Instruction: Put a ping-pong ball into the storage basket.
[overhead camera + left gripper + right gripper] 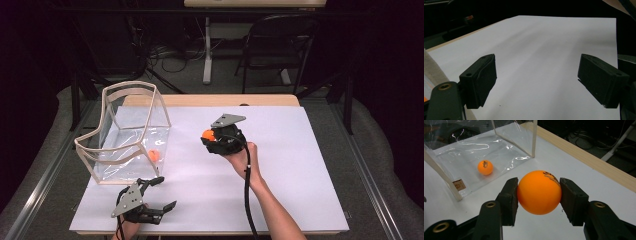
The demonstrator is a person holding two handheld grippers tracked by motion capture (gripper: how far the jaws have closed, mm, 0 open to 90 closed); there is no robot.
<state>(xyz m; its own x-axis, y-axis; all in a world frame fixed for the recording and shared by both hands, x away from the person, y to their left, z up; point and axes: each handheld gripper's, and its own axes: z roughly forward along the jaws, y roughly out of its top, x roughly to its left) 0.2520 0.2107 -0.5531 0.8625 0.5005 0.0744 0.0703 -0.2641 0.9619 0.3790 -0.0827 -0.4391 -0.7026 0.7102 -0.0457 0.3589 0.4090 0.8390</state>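
My right gripper (209,136) is shut on an orange ball (539,192), both pads pressing its sides, above the middle of the white sheet. The ball (208,134) shows at the gripper's tip in the high view. A second orange ball (485,167) lies on the floor of a clear plastic bag with a pale frame (127,87); this ball (154,155) sits near the bag's front right corner. The bag stands left of my right gripper. My left gripper (165,192) rests near the front left of the sheet, its jaws wide open with nothing between the pads (485,75).
The white sheet (300,165) covers a wooden table whose far edge (210,100) shows behind it. Beyond the table stand a dark folding chair (280,45) and a desk leg with cables on the floor. A black cable (247,195) trails from my right gripper along the forearm.
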